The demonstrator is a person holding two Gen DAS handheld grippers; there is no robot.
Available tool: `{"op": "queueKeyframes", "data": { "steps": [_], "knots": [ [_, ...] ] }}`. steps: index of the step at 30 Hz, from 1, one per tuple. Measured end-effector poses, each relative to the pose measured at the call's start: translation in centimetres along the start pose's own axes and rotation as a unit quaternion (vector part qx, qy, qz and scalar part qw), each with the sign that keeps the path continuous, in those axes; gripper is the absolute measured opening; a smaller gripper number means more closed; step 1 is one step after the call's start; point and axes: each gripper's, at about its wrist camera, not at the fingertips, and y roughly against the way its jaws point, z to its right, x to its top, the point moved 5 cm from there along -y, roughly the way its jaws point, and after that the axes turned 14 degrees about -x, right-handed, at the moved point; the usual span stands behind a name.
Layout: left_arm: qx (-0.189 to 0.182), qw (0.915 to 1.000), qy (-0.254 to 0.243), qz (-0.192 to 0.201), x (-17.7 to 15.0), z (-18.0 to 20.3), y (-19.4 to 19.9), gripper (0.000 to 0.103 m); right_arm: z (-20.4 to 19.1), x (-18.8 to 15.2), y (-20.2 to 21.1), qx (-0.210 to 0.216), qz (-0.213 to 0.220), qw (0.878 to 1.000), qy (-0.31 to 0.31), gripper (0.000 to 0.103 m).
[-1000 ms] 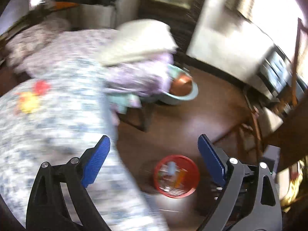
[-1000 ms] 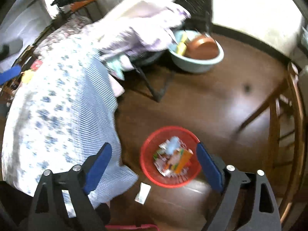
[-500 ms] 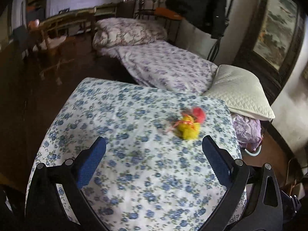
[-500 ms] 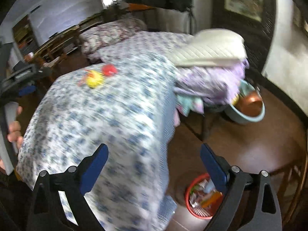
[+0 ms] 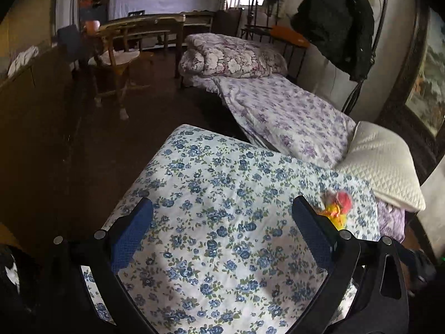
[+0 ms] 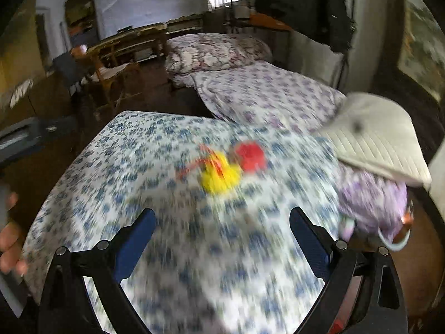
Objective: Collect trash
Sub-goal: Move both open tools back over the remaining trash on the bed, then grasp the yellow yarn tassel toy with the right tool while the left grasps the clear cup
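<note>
Left wrist view: a bedroom with a dark wooden floor [image 5: 83, 144]. We look down on a blue-flowered quilt [image 5: 222, 222]; past it lie a purple-flowered bedspread [image 5: 286, 117], a rolled floral duvet [image 5: 230, 55] and a cream quilted pillow [image 5: 383, 164]. A wooden chair [image 5: 116, 58] and desk [image 5: 155, 25] stand at the far side, and a dark coat [image 5: 339, 19] hangs on the wall. Our left gripper [image 5: 222, 231] is spread wide, holding nothing. The yellow-and-red trash [image 5: 338, 208] lies on the quilt just beyond the right-hand finger.

Right wrist view, motion-blurred: same quilt [image 6: 139, 172], same pillow [image 6: 375, 136]. The trash [image 6: 230, 167] sits mid-quilt, ahead of our right gripper [image 6: 219, 233], which is spread apart and empty.
</note>
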Motion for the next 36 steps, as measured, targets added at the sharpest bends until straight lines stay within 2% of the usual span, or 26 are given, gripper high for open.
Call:
{"op": "queueKeyframes", "data": {
  "steps": [3,7,12,14,17,18,19,24,29,33,36],
  "knots": [
    [-0.006,1.0,0.0,0.008,0.3,0.1,0.4,0.096,-0.7,1.0,-2.3,0.016,-0.014,1.0,-0.007,0.095],
    [0.004,0.9998,-0.014,0.016,0.6,0.4,0.4,0.096,-1.4,1.7,-4.3,0.012,-0.022,1.0,-0.005,0.095],
    [-0.004,0.9999,0.005,0.008,0.6,0.0,0.0,0.096,-1.6,1.7,-6.1,0.007,-0.036,0.999,-0.008,0.093],
    [-0.005,0.9999,0.01,0.007,0.6,-0.1,0.0,0.096,-1.6,1.8,-6.8,0.007,-0.04,0.999,-0.009,0.086],
    [-0.007,0.9999,0.012,0.006,0.5,-0.1,-0.1,0.096,-1.7,1.9,-7.9,0.007,-0.05,0.999,-0.017,0.071],
    [-0.008,0.9999,0.011,0.006,0.5,0.0,-0.1,0.096,-1.7,1.9,-8.3,0.009,-0.055,0.998,-0.022,0.057],
    [-0.009,0.9999,0.009,0.006,0.5,0.1,-0.1,0.096,-1.6,1.8,-8.8,0.011,-0.063,0.998,-0.028,0.034],
    [-0.01,0.9999,-0.003,0.006,0.5,0.5,-0.3,0.096,-1.1,1.3,-8.2,0.02,-0.058,0.997,-0.048,0.03],
    [-0.011,0.9999,-0.011,-0.002,0.4,0.9,-0.8,0.096,1.1,-0.6,-4.0,0.015,-0.049,0.997,-0.06,0.03],
    [-0.012,0.9989,-0.038,-0.026,-0.7,2.3,-2.5,0.096,5.4,-4.2,0.5,-0.002,-0.056,0.992,-0.115,0.031],
    [-0.047,0.9958,-0.053,-0.059,-1.6,5.2,-5.4,0.096,7.9,-6.4,1.9,-0.011,-0.057,0.985,-0.16,0.031]
  ]
}}
